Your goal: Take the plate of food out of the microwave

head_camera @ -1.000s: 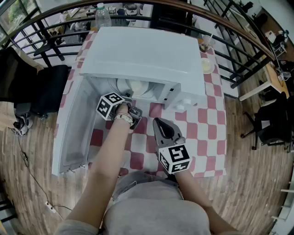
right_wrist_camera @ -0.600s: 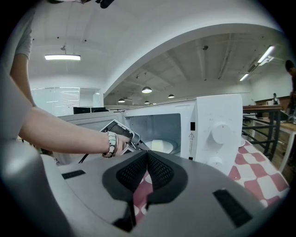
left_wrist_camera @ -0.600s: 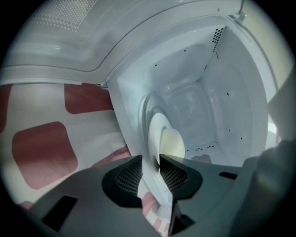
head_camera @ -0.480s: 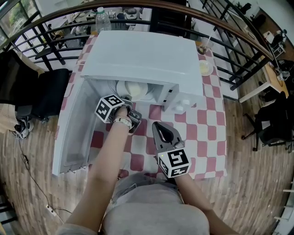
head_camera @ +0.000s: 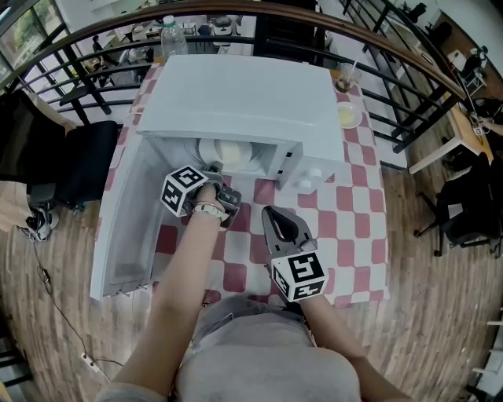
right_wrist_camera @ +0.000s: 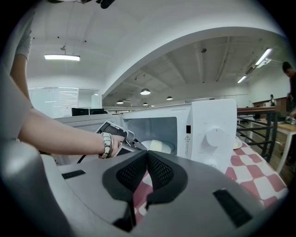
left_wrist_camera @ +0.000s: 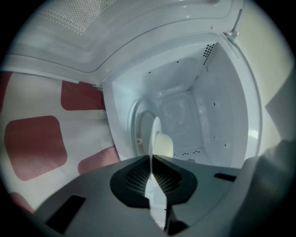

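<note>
Since a second ago the left claw [head_camera: 214,167] has been closing, and it now pinches the near rim of the plate [head_camera: 228,151], which carries pale food [left_wrist_camera: 163,144] and is inside the open microwave [head_camera: 244,94]. The right claw [head_camera: 269,210], jaws together and empty, hovers over the red-checked bench [head_camera: 357,212] before the oven, scarcely shifted. The door [head_camera: 118,228] stands wide at left.

We saw bright, even daylight in the head view, where wide-angle distortion bowed the railing [head_camera: 236,9] at twelve o'clock. In the right gripper view, ceiling lights [right_wrist_camera: 62,57] glared at ten o'clock. In the left gripper view, the microwave [left_wrist_camera: 185,106] interior looked soft, hazy and nearly shadowless.
</note>
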